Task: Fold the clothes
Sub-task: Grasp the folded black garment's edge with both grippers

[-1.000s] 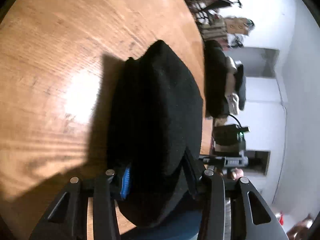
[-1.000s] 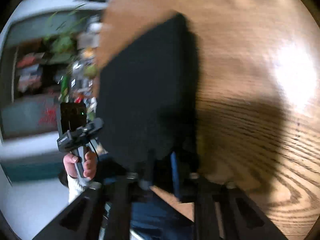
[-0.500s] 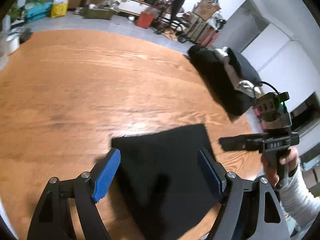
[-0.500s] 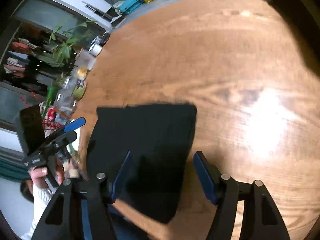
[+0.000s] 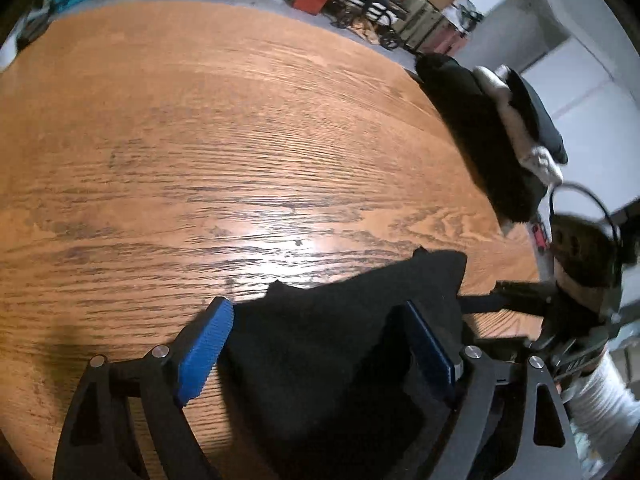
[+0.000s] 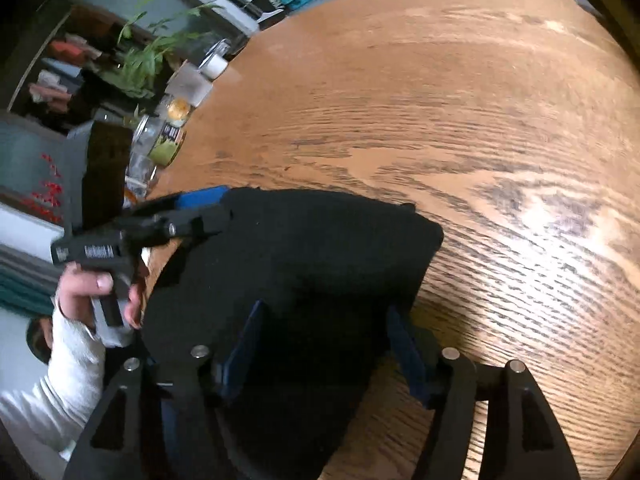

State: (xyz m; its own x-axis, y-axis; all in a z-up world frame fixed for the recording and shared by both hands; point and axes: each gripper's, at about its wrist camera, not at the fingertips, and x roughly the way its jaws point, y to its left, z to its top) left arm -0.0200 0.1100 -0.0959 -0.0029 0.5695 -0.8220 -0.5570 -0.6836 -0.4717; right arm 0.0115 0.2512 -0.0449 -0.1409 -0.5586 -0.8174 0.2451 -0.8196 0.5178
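A black folded garment [image 5: 340,340] lies on the wooden table [image 5: 240,140] near its front edge. My left gripper [image 5: 316,316] stands open over it, its blue pads [image 5: 204,344] wide apart with the cloth between and under them. In the right wrist view the same garment [image 6: 312,256] bulges a little at its far right corner. My right gripper [image 6: 324,332] is open too, astride the near part of the cloth. Each view shows the other gripper: the right one [image 5: 516,296] and the left one [image 6: 192,216], held by a hand [image 6: 92,292] in a white sleeve.
A pile of black and beige clothes [image 5: 500,128] sits at the table's far right edge. Jars and a plant [image 6: 172,132] stand off the table's left edge. Boxes and clutter [image 5: 400,20] fill the floor beyond the table.
A second ago both grippers were shut on the lifted garment. They have since opened, the garment lies flat on the table, and both grippers now sit closer over it.
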